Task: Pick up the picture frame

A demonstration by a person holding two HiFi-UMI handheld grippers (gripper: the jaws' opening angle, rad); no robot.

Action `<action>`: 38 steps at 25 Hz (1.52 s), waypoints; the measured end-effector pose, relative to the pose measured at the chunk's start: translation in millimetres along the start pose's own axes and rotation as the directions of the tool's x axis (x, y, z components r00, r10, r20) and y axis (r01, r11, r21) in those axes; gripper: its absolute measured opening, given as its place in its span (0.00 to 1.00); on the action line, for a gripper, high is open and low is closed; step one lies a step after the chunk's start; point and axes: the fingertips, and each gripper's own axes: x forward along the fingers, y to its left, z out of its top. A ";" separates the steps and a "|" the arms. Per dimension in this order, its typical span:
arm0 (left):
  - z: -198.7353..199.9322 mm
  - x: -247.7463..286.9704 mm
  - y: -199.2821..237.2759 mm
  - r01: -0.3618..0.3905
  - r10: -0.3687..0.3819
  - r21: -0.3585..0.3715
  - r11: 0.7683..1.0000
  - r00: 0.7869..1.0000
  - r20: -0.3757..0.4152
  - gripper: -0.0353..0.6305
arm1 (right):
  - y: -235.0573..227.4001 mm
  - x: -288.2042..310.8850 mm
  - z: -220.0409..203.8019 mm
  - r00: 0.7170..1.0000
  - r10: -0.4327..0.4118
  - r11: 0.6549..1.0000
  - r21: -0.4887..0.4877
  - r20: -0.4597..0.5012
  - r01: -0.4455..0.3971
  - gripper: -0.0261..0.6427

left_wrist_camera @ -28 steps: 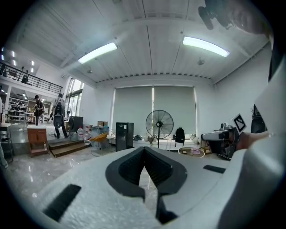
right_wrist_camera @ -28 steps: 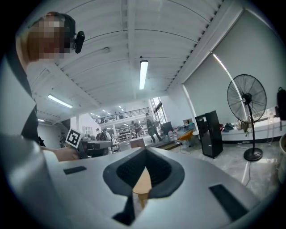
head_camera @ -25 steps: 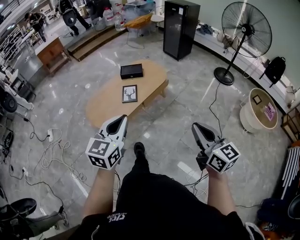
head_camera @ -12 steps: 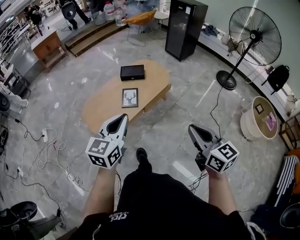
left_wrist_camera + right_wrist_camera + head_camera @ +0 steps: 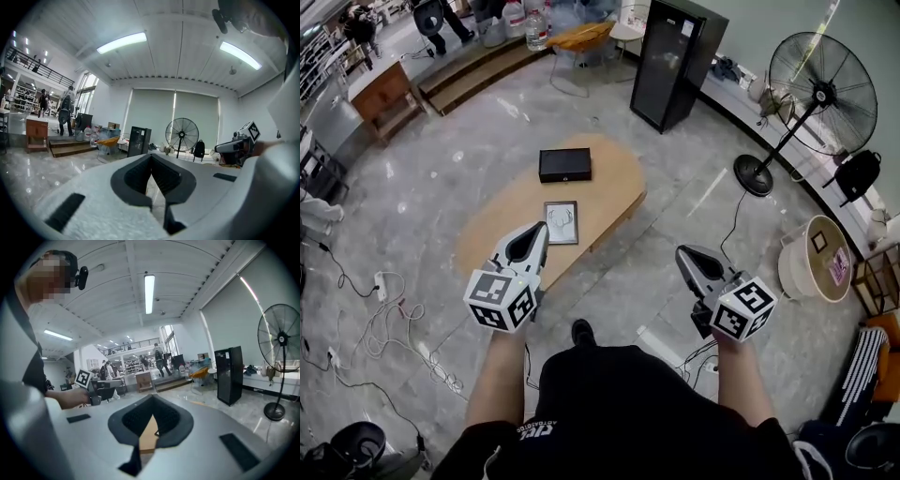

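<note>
Fingers on our left gripper and right gripper are pressed together, holding nothing. Ahead we see the oval wooden table; the picture frame lies flat there, dark-edged round a pale print, near a black box

Head view downward; fan in all views

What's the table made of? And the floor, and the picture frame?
Table: looks like light wood, tan and matte, maybe veneer.
Floor: polished stone or tile, grey and veined, with shiny light reflections.
Picture frame: thin dark border, wood or plastic; too small to tell.
</note>
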 end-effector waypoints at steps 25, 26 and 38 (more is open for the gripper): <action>24.9 232.7 89.9 -0.178 0.176 -0.019 0.984 0.981 -0.085 0.07 | -190.2 237.6 64.2 0.945 0.320 0.947 0.026 -0.071 -0.319 0.05; 25.3 238.8 92.0 -0.195 0.192 -0.019 0.981 0.977 -0.090 0.07 | -196.7 245.2 63.6 0.939 0.336 0.942 0.033 -0.080 -0.334 0.05; 5.8 233.3 157.0 -0.271 0.258 -0.074 0.960 0.955 -0.145 0.07 | -179.6 329.7 37.0 0.899 0.402 0.915 0.090 -0.175 -0.392 0.05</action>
